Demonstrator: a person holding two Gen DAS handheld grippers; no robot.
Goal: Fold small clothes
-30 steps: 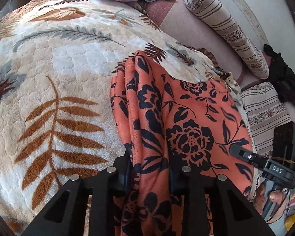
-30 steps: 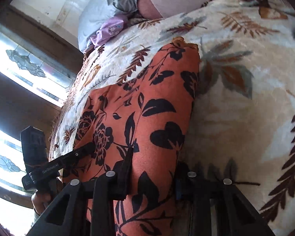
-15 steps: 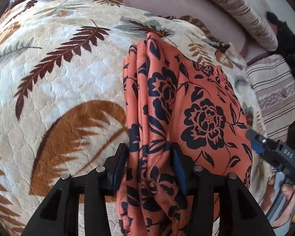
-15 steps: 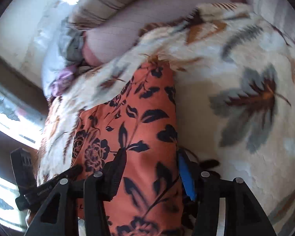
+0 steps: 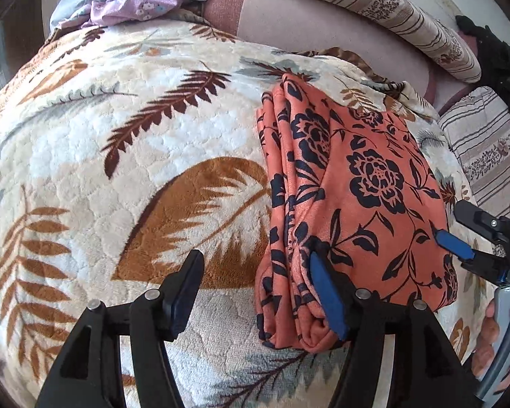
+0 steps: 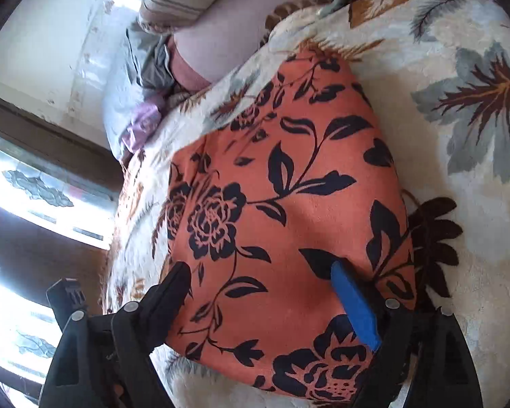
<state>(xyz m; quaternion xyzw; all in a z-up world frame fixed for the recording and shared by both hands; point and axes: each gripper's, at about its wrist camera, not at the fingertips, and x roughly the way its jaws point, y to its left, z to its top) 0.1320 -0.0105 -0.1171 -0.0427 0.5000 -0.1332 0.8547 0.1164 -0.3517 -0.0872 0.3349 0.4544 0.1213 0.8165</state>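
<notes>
Left gripper (image 5: 255, 292) has just been opening up, jaws spread wide and gripping nothing; its blue-padded finger sits against the near end of the cloth (image 5: 350, 197). Right gripper (image 6: 261, 292) also just let go, jaws wide over the same cloth, not pinching it. The cloth is orange with black flowers, folded into a thick stack with layered edges along its left side, lying on a leaf-print blanket (image 5: 125, 176). Loads of bare blanket to the left; striped pillows (image 5: 391, 6) sit behind.
</notes>
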